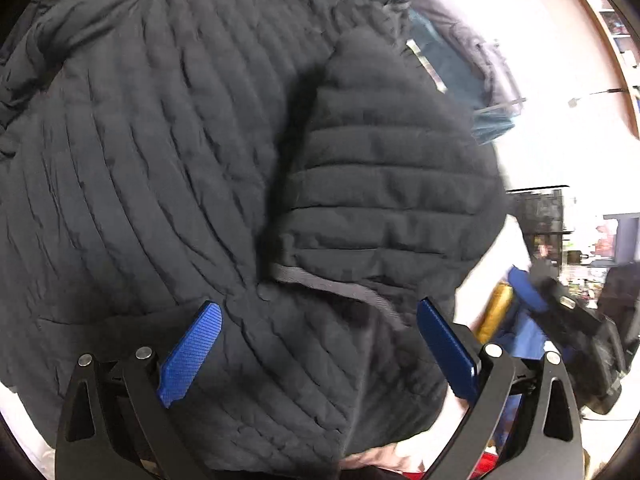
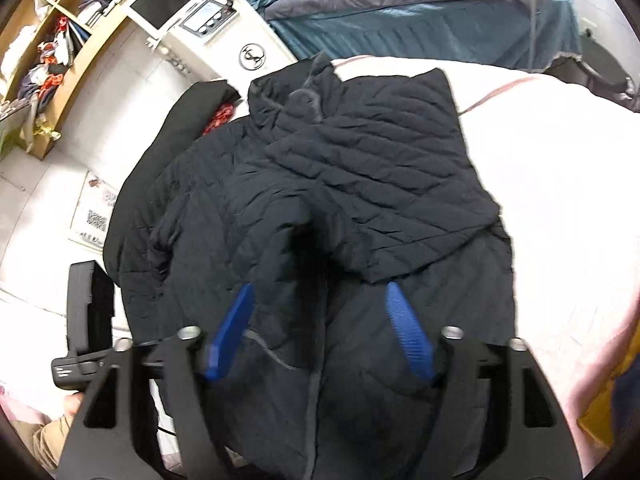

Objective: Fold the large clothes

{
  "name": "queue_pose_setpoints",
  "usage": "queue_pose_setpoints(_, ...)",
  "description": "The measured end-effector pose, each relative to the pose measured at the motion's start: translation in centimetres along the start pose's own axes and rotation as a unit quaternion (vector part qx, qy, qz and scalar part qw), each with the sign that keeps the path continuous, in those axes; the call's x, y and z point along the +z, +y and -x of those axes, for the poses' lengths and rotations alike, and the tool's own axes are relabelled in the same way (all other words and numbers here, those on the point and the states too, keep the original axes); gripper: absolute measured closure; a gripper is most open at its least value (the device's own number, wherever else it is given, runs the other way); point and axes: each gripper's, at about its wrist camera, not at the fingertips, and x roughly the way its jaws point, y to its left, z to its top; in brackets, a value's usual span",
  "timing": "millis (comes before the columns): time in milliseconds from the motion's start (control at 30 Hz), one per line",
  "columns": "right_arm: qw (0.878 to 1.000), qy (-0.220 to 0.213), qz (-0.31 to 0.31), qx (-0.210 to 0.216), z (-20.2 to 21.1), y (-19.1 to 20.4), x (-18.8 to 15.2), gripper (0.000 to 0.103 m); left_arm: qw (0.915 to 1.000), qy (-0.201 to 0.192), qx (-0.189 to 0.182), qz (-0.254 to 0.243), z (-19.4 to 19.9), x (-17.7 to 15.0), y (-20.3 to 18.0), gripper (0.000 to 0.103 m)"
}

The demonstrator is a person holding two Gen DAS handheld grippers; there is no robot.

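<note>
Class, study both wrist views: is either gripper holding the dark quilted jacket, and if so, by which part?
Nothing is held. The left gripper and right gripper are both open above the jacket, which lies on the pale bed cover.

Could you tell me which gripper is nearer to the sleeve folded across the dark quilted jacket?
Left. The left gripper hovers open right at the sleeve end; the right gripper hangs open farther back over the jacket.

Jacket [image 2: 360, 184]: dark quilted cloth, matt, creased, stitched in ribs. Fingers [image 1: 192, 354]: blue ribbed plastic pads on matt black arms, metal pins. Bed [image 2: 560, 200] beyond fingers: pale smooth cloth.
</note>
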Motion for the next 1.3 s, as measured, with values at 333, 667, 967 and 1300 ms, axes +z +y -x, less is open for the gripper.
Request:
queue_pose_setpoints(333,0.998,0.029,-0.008,-0.059,-0.6,-2.3,-1.1,0.024,0.9972,-0.021,-0.008,0.071,-3.9,1.7,-0.8,0.034)
queue_pose_setpoints(667,0.992,0.015,0.034,-0.116,-0.8,-2.2,-1.0,0.024,0.943,-0.246,0.221,-0.039,10.0,8.7,-1.9,0.093)
queue_pose_setpoints(967,0.984,0.03,0.057,-0.165,-3.9,-3.2,1.5,0.024,0.9371,-0.169,0.298,-0.07,8.6,14.0,1.7,0.036)
queue_pose_setpoints(1300,0.978,0.05,0.088,-0.183,-10.7,-4.7,4.6,0.024,0.9686,-0.098,0.227,-0.026,2.3,9.0,4.0,0.034)
